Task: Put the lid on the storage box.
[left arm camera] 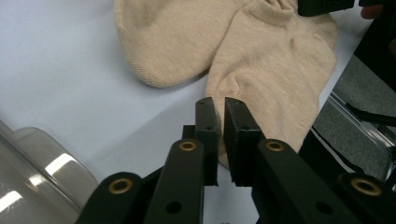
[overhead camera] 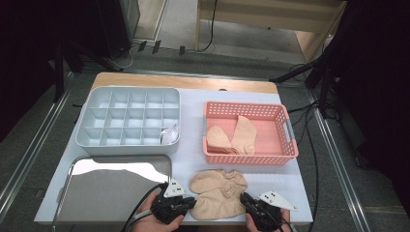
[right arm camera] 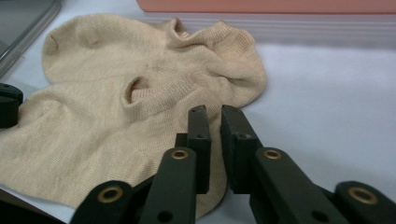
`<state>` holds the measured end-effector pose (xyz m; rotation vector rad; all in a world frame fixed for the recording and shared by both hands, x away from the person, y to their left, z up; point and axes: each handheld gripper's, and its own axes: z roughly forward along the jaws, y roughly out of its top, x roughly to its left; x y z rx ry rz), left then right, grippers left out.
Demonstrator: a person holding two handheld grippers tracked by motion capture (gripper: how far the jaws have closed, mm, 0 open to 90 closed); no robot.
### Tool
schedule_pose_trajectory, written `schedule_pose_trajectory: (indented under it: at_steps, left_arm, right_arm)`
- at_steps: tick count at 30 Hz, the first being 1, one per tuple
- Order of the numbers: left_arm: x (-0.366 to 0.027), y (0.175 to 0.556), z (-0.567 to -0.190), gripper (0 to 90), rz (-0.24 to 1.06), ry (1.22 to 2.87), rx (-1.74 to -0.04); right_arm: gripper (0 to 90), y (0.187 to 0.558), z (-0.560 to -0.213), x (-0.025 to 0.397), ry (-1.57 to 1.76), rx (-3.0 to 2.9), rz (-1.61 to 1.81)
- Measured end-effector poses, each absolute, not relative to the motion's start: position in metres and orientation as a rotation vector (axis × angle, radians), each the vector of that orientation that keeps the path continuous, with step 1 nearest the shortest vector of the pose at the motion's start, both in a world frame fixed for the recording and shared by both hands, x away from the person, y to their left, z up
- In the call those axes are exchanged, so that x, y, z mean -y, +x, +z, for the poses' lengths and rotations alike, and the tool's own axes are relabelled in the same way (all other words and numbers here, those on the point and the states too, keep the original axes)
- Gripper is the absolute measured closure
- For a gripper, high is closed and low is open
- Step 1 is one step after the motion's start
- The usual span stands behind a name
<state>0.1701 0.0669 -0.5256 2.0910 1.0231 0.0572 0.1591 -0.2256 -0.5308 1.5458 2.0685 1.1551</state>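
Near the front edge of the desk [overhead camera: 300,193]:
Socks: a pile of beige socks [overhead camera: 218,192] lies flat on the white top, between the two grippers and just in front of the pink basket [overhead camera: 290,145].
Left gripper: the left gripper [overhead camera: 192,202] sits at the left edge of the socks, beside the front right corner of the metal tray [overhead camera: 96,193]. In the left gripper view its jaws are drawn nearly together with a thin slit between them, their tips over the hem of the socks [left arm camera: 275,60]; I cannot tell whether any cloth is pinched.
Right gripper: the right gripper [overhead camera: 245,199] rests at the right edge of the socks. In the right gripper view its jaws stand close with a narrow gap, their tips at the near edge of the socks [right arm camera: 140,93]; whether they grip cloth cannot be told.
Basket: toward the right edge of the desk, it holds two more beige socks [overhead camera: 232,136] lying against its left side.
Divided box: the pale grey divided box [overhead camera: 82,130] stands toward the back left corner; something white [overhead camera: 169,135] fills its front right compartment.
Tray: at the front left corner, shiny, touching nothing but the desk.
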Motion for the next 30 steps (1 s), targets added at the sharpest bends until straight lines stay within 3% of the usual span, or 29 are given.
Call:
schedule_pose_trajectory:
  at_steps: [30]
  left_arm:
    - [-0.078, 0.171, -0.513, 90.0, 0.088, 2.013, -0.998]
  right_arm:
    - [88.4, 0.147, -0.509, 0.231, 1.467, -1.924, 1.281]
